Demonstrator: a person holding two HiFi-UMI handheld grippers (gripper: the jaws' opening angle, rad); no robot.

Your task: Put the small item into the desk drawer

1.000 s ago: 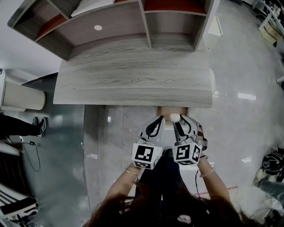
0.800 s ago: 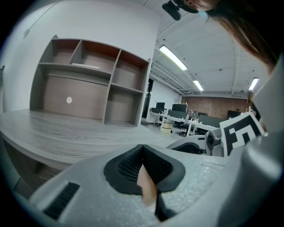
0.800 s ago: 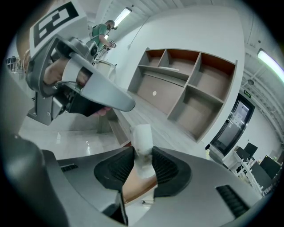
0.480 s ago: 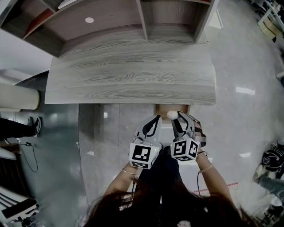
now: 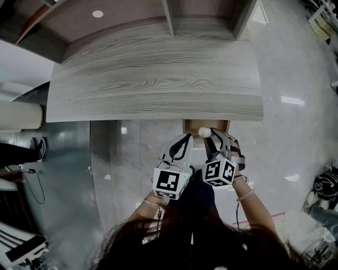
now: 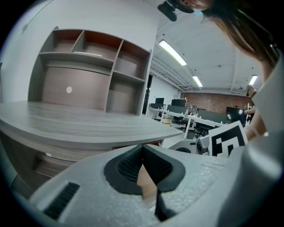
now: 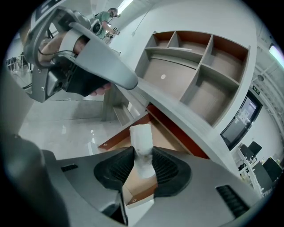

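A small white item (image 7: 141, 137) is pinched between the pads of my right gripper (image 7: 143, 156). It hangs over the open brown drawer (image 7: 155, 133) under the desk's front edge. In the head view the white item (image 5: 204, 131) sits at the right gripper's (image 5: 211, 136) tip, just in front of the drawer (image 5: 206, 125). My left gripper (image 5: 188, 138) floats beside it on the left, jaws shut on nothing; its pads meet in the left gripper view (image 6: 142, 148). The right gripper view shows the left gripper (image 7: 131, 81) high at upper left.
The grey wood desk (image 5: 153, 84) carries a shelf hutch (image 5: 168, 13) along its back. Glossy floor (image 5: 285, 132) surrounds the desk. A person's shoe (image 5: 38, 149) is at far left and a dark bag (image 5: 325, 185) at far right.
The head view has shifted, so the desk fills more of the picture. Both grippers and the white item have edged slightly toward the drawer; the grip is unchanged.
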